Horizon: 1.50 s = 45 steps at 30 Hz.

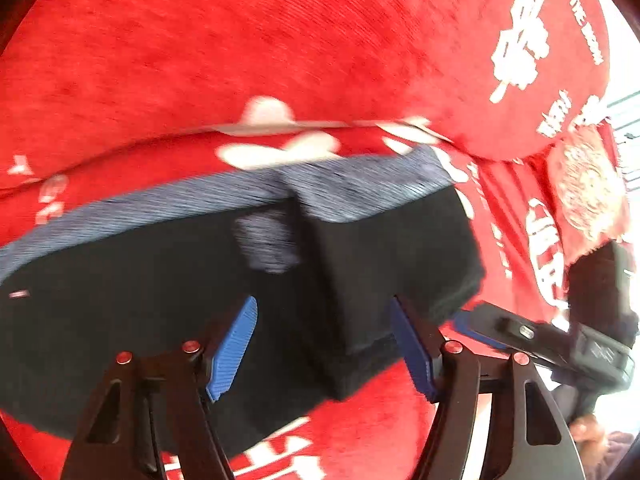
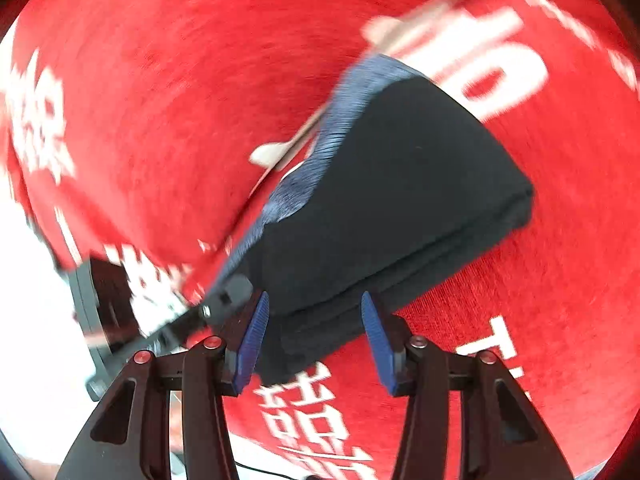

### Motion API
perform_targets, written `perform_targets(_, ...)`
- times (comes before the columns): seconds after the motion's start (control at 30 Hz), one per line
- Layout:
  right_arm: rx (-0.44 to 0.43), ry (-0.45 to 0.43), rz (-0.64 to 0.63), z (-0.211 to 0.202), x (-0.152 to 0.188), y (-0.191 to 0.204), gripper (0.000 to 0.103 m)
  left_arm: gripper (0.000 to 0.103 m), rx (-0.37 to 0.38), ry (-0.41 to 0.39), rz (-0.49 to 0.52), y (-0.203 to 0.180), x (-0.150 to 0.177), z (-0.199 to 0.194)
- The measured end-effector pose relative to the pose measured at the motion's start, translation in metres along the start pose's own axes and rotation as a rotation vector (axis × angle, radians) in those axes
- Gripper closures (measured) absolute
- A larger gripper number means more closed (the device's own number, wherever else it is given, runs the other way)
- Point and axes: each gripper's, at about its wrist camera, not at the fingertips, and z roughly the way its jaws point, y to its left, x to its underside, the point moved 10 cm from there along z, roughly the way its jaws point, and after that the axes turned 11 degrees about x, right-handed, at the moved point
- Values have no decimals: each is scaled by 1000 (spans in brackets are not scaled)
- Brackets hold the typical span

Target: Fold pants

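Note:
The pants [image 1: 168, 304] are black with a grey-blue waistband [image 1: 224, 192] and lie folded in a thick stack on a red cloth [image 1: 200, 48]. My left gripper [image 1: 324, 312] is open, its blue pads either side of the stack's near edge without touching it. In the right wrist view the same folded pants [image 2: 400, 200] lie ahead, the waistband [image 2: 344, 120] along their left side. My right gripper [image 2: 314, 308] is open, straddling the near corner of the stack. The other gripper shows at the right edge of the left view [image 1: 560, 344] and at the left of the right view [image 2: 224, 300].
The red cloth [image 2: 180, 80] with white printed characters covers the table. A fold of red cloth [image 1: 520, 60] rises at the back right. A red patterned item [image 1: 588, 184] lies at the far right. The table edge and bright floor [image 2: 36, 320] show at left.

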Motion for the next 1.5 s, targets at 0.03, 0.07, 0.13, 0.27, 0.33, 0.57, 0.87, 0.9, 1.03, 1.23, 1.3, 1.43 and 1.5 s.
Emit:
perform_targets(0.03,-16,6,35,3,-2,-2,50,50,9,13,0,-5,0,6)
perform_targets(0.07,-34,10,63,5,-4,-3,50,56,22,42,-6,-9,3,17)
perform_targets(0.13,-63,0,91,9,-10,-2,50,57,45,67,-20,-13,7,30)
perform_targets(0.27,-56,29,153,26,-11,-6,87,71,48,61,-22,-20,6,33)
perform_targets(0.33,-85,46,198,34,-13,-7,98,71,38,48,-4,-25,5,25)
perform_targets(0.57,-26,93,76,32,18,11,99,25,-118,-11,5,7,27,-13)
perform_targets(0.87,-152,117,142,31,41,29,39,25,56,44,-158,38,33,-2)
perform_targets(0.9,-161,129,155,31,44,31,39,25,84,48,-177,37,31,1)
perform_targets(1.03,-216,155,258,46,46,33,39,25,124,51,-205,33,27,8)
perform_targets(1.23,-237,160,344,65,42,25,48,25,99,33,-203,36,29,4)
perform_targets(1.3,-235,161,359,68,41,23,48,25,79,18,-209,40,29,-3)
perform_targets(1.43,-190,139,340,60,37,23,48,25,39,-14,-185,45,27,-16)
perform_targets(1.5,-170,126,349,64,35,26,74,25,13,-17,-177,48,27,-20)
